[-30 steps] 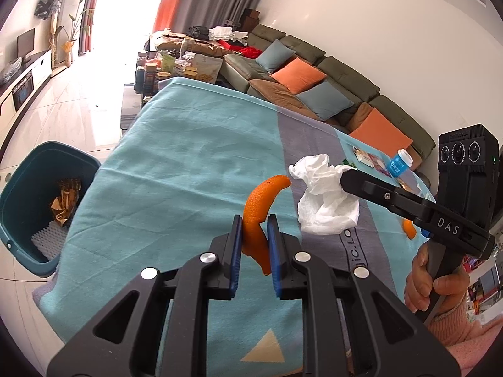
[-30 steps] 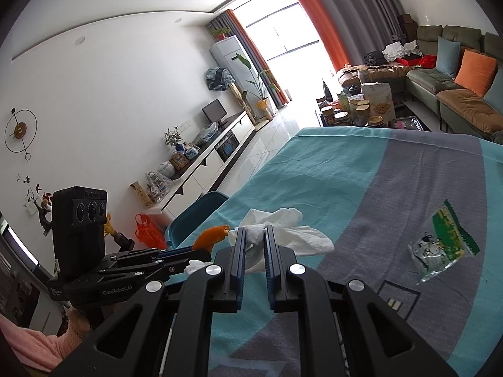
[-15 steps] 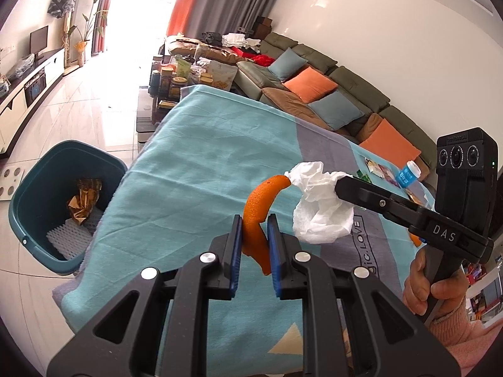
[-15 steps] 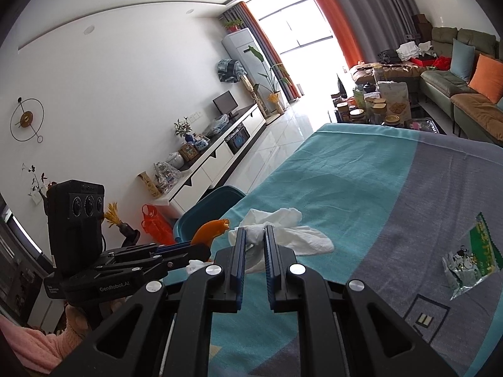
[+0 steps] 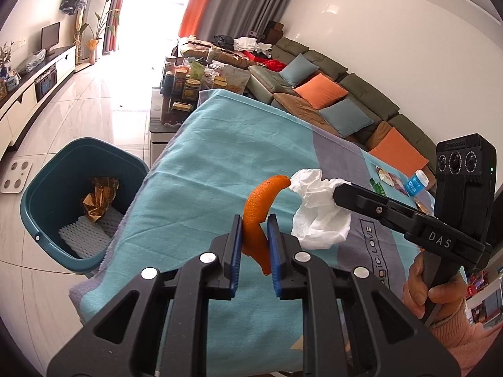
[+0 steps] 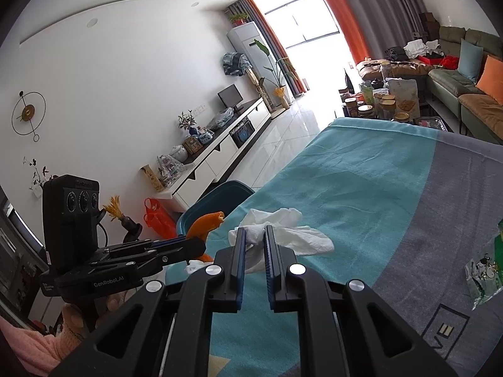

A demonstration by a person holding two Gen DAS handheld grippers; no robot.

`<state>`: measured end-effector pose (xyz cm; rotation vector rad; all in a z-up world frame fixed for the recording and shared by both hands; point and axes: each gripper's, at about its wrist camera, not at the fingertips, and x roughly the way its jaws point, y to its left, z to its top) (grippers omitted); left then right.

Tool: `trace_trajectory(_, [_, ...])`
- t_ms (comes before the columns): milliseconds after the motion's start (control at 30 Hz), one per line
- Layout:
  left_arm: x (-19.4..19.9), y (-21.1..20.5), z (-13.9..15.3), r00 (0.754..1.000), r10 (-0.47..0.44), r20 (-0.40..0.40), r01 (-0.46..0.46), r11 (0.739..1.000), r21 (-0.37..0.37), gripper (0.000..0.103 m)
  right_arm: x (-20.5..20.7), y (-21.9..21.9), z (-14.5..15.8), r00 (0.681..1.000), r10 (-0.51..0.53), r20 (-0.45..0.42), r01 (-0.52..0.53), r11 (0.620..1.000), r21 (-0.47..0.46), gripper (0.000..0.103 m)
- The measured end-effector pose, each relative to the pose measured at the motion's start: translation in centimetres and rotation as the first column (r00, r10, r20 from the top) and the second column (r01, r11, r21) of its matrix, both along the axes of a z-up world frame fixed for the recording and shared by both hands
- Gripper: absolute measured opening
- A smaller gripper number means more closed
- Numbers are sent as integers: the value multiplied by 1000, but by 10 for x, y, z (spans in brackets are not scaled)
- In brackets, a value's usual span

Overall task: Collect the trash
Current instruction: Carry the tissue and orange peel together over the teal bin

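Left wrist view, item list:

1. Left gripper (image 5: pixel 254 220): blue pads pinching an orange peel (image 5: pixel 259 210); curved strip stands up betw. the pads, tip arching to the right, held in the air above the cloth.
2. Right gripper (image 6: pixel 252 234): pads pressed onto a crumpled white tissue (image 6: pixel 283 232); tissue hangs off the tips, clear of the table. Same tissue seen from left cam (image 5: pixel 317 213), just beside the peel tip.
3. Table w/ teal-and-grey cloth (image 5: pixel 220 163): grippers are over its near left part.
4. Teal bin (image 5: pixel 47 188): on floor at table's left edge, open top; holds a gold crumpled wrapper (image 5: pixel 99 198) and a white ribbed foam sheet (image 5: pixel 85 235).
5. Further trash on cloth, far right: green-white snack wrapper (image 6: pixel 484 270), lying flat on the grey band; small bottle w/ blue label (image 5: pixel 416 183) near table's right edge, well apart from the grippers.
6. Sofa w/ orange and blue cushions (image 5: pixel 317 91): behind table.
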<state>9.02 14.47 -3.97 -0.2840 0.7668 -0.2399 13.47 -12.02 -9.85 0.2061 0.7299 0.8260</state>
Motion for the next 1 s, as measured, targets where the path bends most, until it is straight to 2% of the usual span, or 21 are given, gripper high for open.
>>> trace_trajectory(1000, [-11,33,10,997,78,18,-79,997,22,16,10,43,2,997,73,0,-73,997,-13,10])
